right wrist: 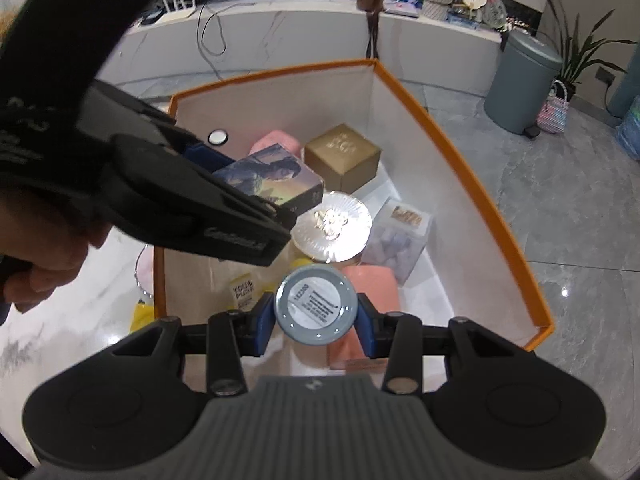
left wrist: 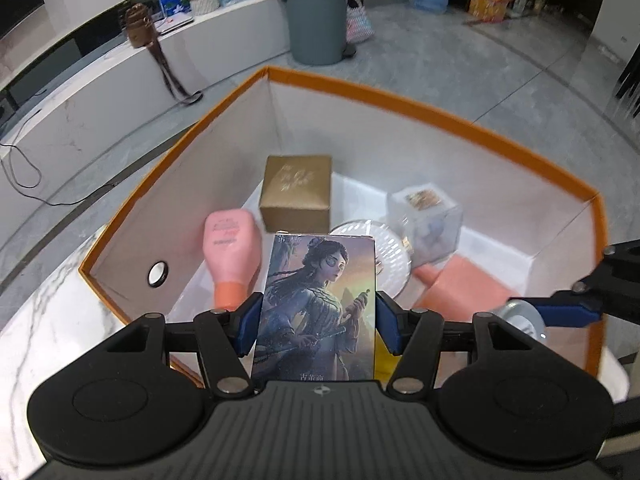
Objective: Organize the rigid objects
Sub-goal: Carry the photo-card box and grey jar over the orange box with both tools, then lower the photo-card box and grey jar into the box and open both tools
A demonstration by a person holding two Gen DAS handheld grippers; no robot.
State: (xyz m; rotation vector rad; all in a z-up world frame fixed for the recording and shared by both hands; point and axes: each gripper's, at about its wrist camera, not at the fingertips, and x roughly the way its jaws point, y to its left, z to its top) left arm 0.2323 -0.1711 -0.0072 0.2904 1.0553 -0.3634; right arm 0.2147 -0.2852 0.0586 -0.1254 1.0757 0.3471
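A glossy white marble-look tabletop (right wrist: pixel 60 320) carries the big open orange-rimmed cardboard box (left wrist: pixel 440 116), with a yellow packet (right wrist: pixel 142 314) lying just beside its near wall.

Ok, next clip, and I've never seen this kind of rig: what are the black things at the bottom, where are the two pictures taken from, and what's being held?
There is no robot here. A person holds a two-finger tool in each hand, and a fisheye camera on each looks along its fingers.

The left wrist view shows the left hand-held gripper, shut on an illustrated card box. The right wrist view shows the right hand-held gripper, shut on a grey round container.

Both hang over an orange-rimmed storage box on a marble surface. Inside lie a gold box, a pink bottle, a silver round lid, a clear cube box and a pink box.
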